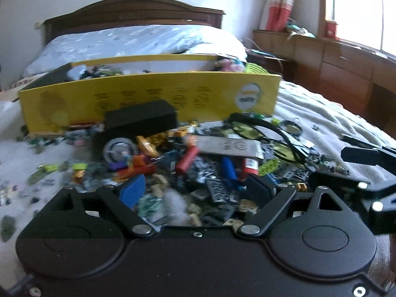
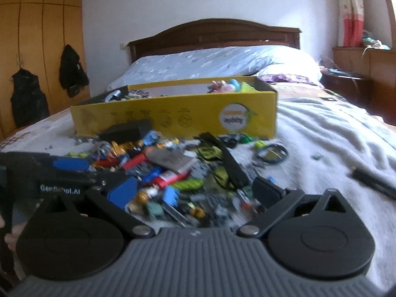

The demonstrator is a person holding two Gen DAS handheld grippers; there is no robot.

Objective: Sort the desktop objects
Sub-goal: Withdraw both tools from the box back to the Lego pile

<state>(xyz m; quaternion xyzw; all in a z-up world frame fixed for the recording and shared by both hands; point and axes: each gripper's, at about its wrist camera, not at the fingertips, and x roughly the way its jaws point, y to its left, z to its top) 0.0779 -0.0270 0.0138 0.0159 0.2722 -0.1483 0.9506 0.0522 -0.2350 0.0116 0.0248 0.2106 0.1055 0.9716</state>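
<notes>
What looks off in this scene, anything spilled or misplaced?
Yes. A heap of small toy parts lies spilled over the white bedspread in front of the yellow box, with strays scattered left. A black box sits tilted on the heap. Both grippers are open and empty.
</notes>
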